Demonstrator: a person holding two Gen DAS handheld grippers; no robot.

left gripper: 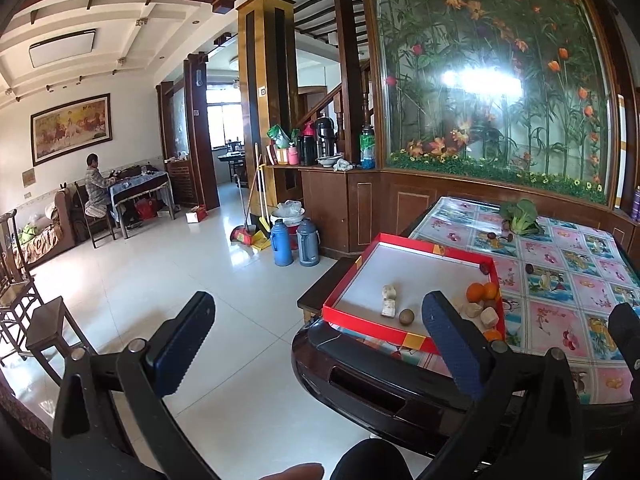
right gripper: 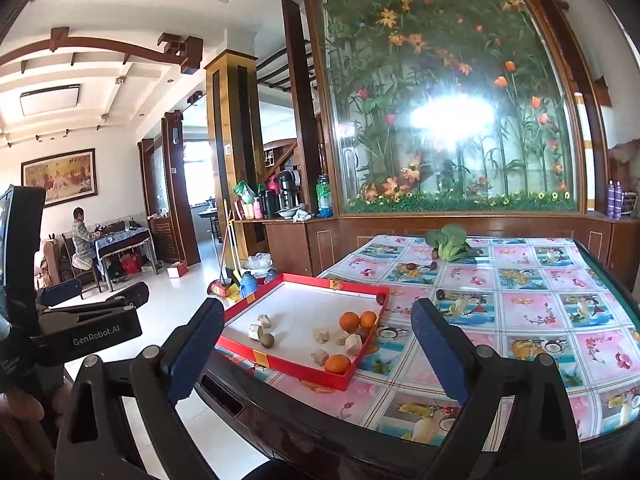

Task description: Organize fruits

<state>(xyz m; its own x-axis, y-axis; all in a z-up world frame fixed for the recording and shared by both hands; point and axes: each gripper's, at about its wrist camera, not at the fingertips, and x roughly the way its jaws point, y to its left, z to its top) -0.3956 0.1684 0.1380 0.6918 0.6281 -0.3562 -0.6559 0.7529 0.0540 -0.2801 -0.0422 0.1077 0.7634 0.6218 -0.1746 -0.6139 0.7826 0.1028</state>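
While both tongs, left point(left gripper: 316, 336) and right point(right gripper: 320, 340), hang apart and empty, loose dark fruits point(right gripper: 441, 294) lie outside the shallow red-rimmed cardboard tray point(right gripper: 280, 366). Approach the counter point(right gripper: 560, 360) low.

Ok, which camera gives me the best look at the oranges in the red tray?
The right wrist view. All three oranges sit unobstructed in the red tray, framed between the open fingers of the right hand-held gripper. In the left wrist view, the oranges are partly hidden behind a finger of the left hand-held gripper.
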